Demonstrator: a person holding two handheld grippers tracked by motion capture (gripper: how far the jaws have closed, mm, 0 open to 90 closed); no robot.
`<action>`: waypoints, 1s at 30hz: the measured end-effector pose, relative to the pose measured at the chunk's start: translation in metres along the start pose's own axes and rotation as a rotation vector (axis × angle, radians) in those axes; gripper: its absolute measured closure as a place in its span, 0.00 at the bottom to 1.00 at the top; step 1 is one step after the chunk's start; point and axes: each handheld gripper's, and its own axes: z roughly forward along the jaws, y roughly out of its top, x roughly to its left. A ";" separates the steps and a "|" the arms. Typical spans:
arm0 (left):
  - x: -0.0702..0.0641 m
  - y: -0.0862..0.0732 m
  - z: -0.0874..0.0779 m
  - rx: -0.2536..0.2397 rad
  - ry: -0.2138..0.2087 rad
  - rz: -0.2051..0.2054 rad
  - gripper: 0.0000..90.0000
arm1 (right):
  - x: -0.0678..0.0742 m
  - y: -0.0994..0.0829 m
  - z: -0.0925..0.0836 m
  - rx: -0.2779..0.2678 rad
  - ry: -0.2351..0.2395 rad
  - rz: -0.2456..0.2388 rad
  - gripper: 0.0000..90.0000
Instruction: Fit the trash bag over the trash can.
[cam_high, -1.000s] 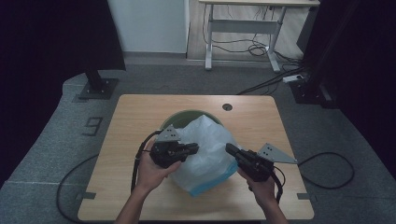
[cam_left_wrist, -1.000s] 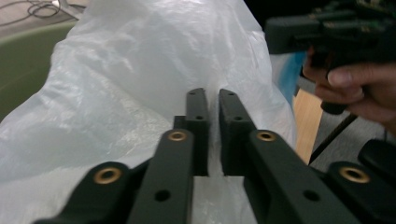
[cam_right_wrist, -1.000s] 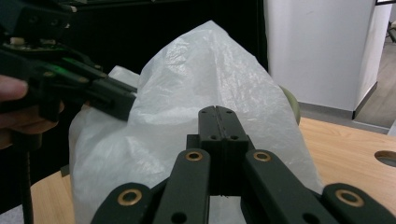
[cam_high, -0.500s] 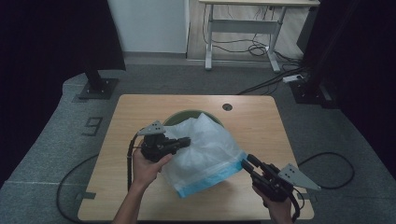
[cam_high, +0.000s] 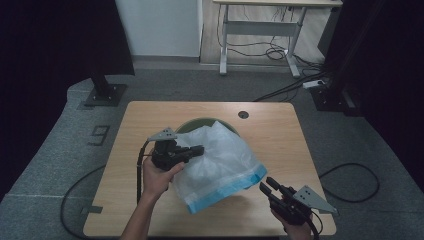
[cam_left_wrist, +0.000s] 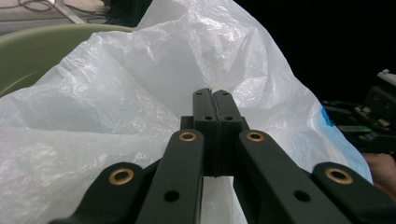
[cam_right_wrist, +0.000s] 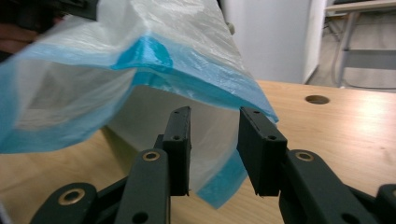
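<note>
A white plastic bag (cam_high: 220, 160) with a blue rim (cam_high: 225, 192) is held up over the middle of the table. My left gripper (cam_high: 199, 149) is shut on the bag's upper left fold; in the left gripper view the jaws (cam_left_wrist: 215, 100) are pressed together with the bag film (cam_left_wrist: 116, 102) all around them. A green bowl (cam_high: 197, 123) sits partly hidden behind the bag. My right gripper (cam_high: 266, 185) is near the front right edge. Its jaws have just been opening and now stand apart (cam_right_wrist: 215, 144). The bag's blue rim (cam_right_wrist: 187, 65) hangs just beyond the tips, untouched.
The wooden table (cam_high: 285, 135) has a round cable hole (cam_high: 243, 114) at the back right. Black cables trail off both sides onto the grey floor. A metal desk frame (cam_high: 260, 30) and a stand base (cam_high: 102, 93) lie beyond the table.
The right gripper let go of the bag, opened, and drew back down toward the front right corner. The left gripper shifted slightly left, still holding the bag, which now hangs spread toward the right.
</note>
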 end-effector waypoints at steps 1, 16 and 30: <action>0.000 0.000 0.000 0.002 -0.001 -0.001 1.00 | 0.001 0.000 0.002 0.000 -0.013 -0.007 0.70; 0.000 0.002 0.001 -0.001 -0.013 -0.011 1.00 | 0.021 0.008 0.019 -0.003 0.011 -0.053 0.70; -0.001 0.004 0.000 -0.014 -0.002 -0.029 1.00 | 0.033 -0.002 0.009 -0.015 -0.019 -0.022 0.70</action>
